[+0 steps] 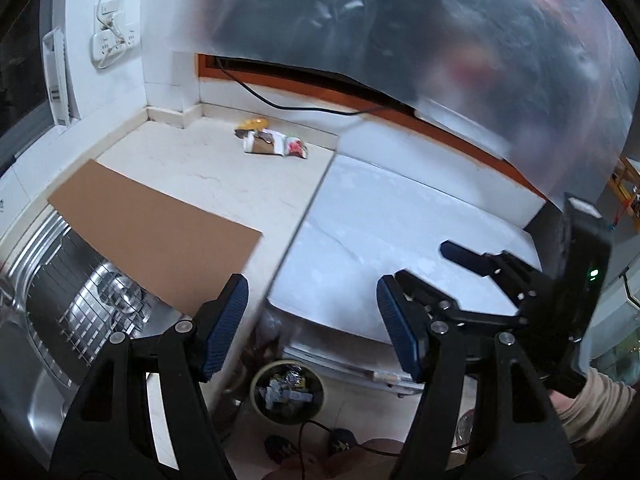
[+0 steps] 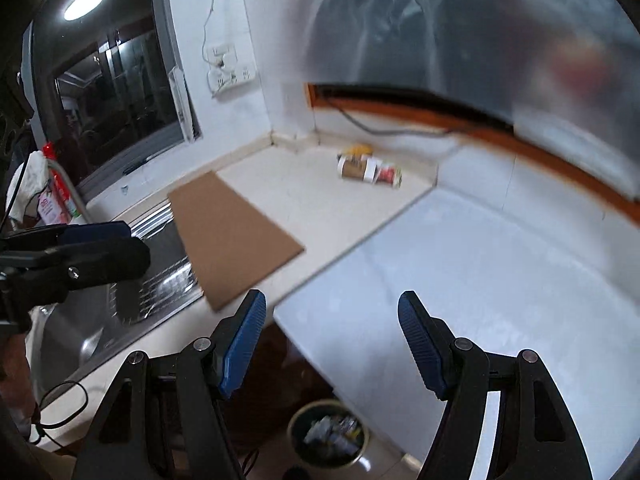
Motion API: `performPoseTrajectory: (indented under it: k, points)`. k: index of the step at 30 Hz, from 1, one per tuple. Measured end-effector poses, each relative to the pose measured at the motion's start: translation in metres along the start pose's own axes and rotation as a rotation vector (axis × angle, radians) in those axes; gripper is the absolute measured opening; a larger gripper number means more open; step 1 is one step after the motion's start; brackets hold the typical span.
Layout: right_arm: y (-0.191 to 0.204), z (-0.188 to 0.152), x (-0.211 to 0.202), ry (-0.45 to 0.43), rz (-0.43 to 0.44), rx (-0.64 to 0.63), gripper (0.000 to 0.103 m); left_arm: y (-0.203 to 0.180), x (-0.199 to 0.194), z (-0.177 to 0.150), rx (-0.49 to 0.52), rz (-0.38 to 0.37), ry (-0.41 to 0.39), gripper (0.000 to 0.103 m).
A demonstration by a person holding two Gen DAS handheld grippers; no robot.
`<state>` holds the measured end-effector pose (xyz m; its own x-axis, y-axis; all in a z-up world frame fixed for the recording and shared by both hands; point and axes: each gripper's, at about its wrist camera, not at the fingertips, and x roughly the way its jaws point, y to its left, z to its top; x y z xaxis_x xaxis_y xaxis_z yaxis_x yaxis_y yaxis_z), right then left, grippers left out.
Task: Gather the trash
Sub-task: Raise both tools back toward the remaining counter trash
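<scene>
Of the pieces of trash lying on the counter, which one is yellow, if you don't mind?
The yellow wrapper, farthest back toward the wall, behind the brown-and-white wrapper and the red-and-white packet.

White tiled walls point(image 2: 276, 92), dark window point(image 2: 116, 92) (ceiling light reflected), pale counter point(image 1: 192, 172)

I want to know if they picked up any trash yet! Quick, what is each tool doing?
Left tool: open, holding nothing.
Right tool: open, holding nothing.
</scene>
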<state>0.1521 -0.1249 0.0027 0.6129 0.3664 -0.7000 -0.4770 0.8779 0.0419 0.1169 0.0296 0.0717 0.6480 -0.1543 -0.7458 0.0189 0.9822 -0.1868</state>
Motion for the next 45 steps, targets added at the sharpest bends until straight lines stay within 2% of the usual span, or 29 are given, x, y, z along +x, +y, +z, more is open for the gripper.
performPoseTrajectory:
  k: [7, 11, 13, 14, 15, 19, 25, 29, 36, 40, 45]
  points:
    - [0.012, 0.051, 0.033, -0.013, -0.04, -0.034, 0.071, 0.046, 0.022, 0.022, -0.074, 0.025, -0.005, 0.064]
    - [0.009, 0.079, 0.071, 0.017, -0.021, -0.067, 0.071, 0.067, 0.034, 0.037, -0.112, 0.059, -0.011, 0.064]
    - [0.004, 0.094, 0.092, 0.031, 0.001, -0.087, 0.077, 0.077, 0.042, 0.046, -0.139, 0.084, -0.015, 0.064]
    - [0.0, 0.103, 0.106, 0.043, 0.008, -0.102, 0.083, 0.081, 0.046, 0.05, -0.155, 0.096, -0.016, 0.064]
    - [-0.003, 0.111, 0.118, 0.052, 0.016, -0.117, 0.085, 0.084, 0.05, 0.052, -0.167, 0.105, -0.016, 0.064]
    - [-0.018, 0.143, 0.173, 0.076, 0.041, -0.214, 0.085, 0.1, 0.072, 0.067, -0.232, 0.182, -0.008, 0.064]
    - [-0.047, 0.192, 0.276, 0.144, 0.058, -0.341, 0.085, 0.119, 0.118, 0.08, -0.338, 0.263, 0.051, 0.064]
    - [-0.06, 0.219, 0.346, 0.18, 0.111, -0.398, 0.085, 0.131, 0.15, 0.082, -0.41, 0.306, 0.085, 0.064]
    - [-0.057, 0.237, 0.437, 0.2, 0.15, -0.54, 0.085, 0.141, 0.195, 0.076, -0.471, 0.356, 0.134, 0.064]
    - [-0.055, 0.237, 0.472, 0.215, 0.145, -0.608, 0.085, 0.146, 0.208, 0.068, -0.501, 0.363, 0.15, 0.064]
    - [-0.058, 0.238, 0.504, 0.246, 0.134, -0.621, 0.085, 0.153, 0.217, 0.06, -0.53, 0.376, 0.171, 0.064]
